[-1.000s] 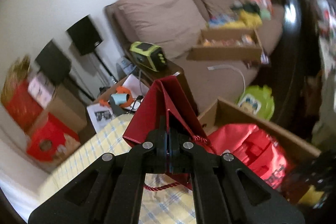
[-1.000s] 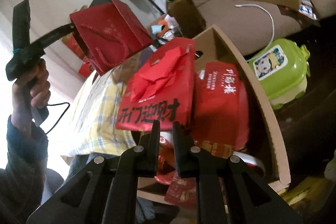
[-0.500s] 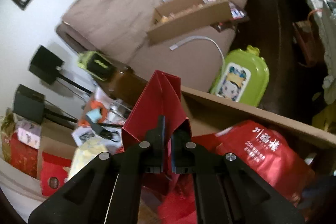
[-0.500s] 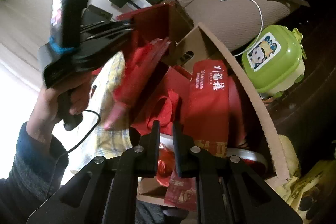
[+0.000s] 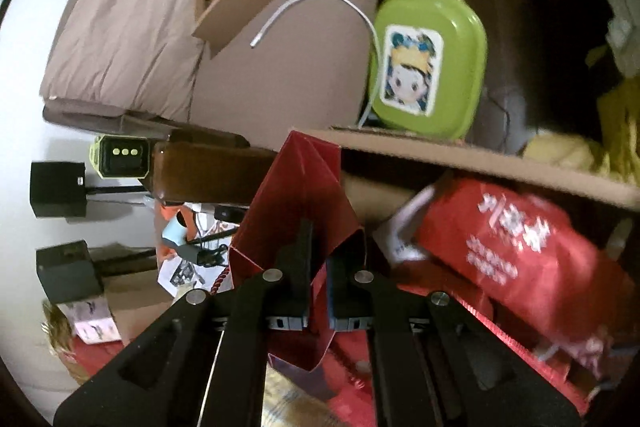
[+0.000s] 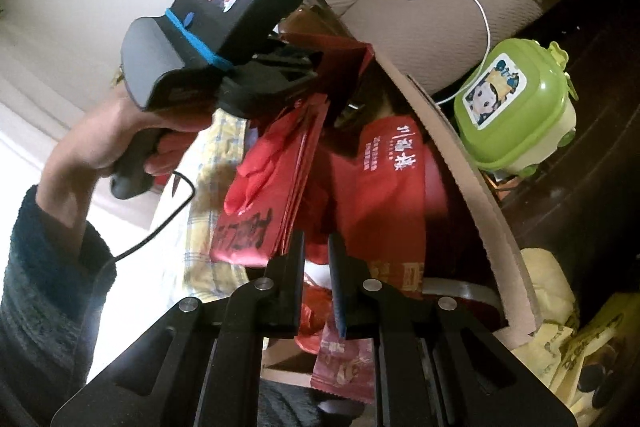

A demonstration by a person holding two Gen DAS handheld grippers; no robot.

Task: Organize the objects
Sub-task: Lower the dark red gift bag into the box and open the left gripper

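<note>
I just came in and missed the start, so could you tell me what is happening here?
A person is tidying up with a hand-held tool in each hand. The left tool is shut on a folded red paper bag and holds it over the open cardboard box, which already holds red packets. The right tool hovers nearly shut over the near end of the box, gripping nothing. A green toy case sits behind the box, in front of the sofa.

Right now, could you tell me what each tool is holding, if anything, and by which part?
The left tool pinches the folded red paper gift bag by its upper edge. The right tool holds nothing.
</note>
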